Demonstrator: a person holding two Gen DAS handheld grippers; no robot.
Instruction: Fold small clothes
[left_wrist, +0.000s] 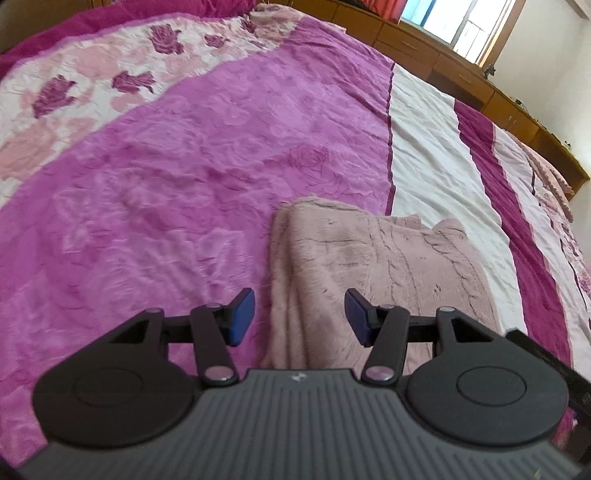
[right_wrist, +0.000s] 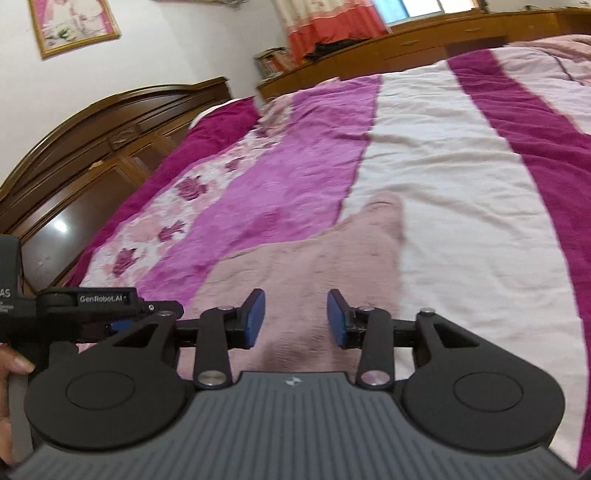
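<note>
A fuzzy pale pink garment (left_wrist: 369, 266) lies folded on the bed, its left edge doubled over into a thick fold. My left gripper (left_wrist: 299, 317) hovers over the near left part of it, open, nothing between its blue pads (left_wrist: 242, 317). In the right wrist view the same pink garment (right_wrist: 306, 266) spreads ahead, one corner reaching toward the white stripe. My right gripper (right_wrist: 296, 319) is above its near part, open, with only the cloth's surface seen through the gap. The left gripper's body (right_wrist: 92, 306) shows at the left edge, with a hand (right_wrist: 11, 365) on it.
The bed is covered by a quilt (left_wrist: 184, 166) in magenta, pink and white stripes with rose prints. A dark wooden headboard (right_wrist: 92, 147) stands at the left. Wooden cabinets (left_wrist: 461, 74) run along the far side under a window.
</note>
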